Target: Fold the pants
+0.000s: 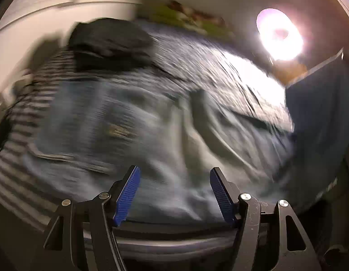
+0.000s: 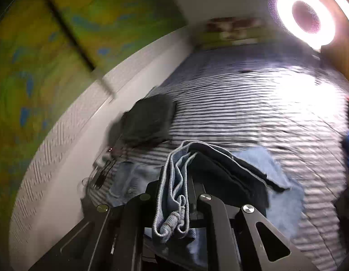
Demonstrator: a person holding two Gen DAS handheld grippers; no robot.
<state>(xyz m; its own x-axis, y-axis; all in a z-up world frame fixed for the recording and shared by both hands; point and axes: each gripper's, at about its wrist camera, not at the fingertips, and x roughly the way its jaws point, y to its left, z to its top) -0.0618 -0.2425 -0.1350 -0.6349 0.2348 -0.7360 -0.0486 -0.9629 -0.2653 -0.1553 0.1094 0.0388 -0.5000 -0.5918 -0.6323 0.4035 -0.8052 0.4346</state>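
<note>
A bed (image 2: 253,103) with a striped cover fills both views, a dark folded garment (image 2: 147,119) lying near the wall side. The light blue jeans (image 1: 133,122) sprawl across the stripes directly below and ahead of the left gripper (image 1: 174,180), whose blue fingers (image 1: 127,194) stand released with nothing between them, hovering over the denim. The right gripper (image 2: 176,203) is clenched on a bunched hem of the jeans, the cloth draped forward from it toward the rest of the garment. The picture is blurred, so the jeans' long axis is hard to judge; it seems to run away from the right hand, which carries the fold.
</note>
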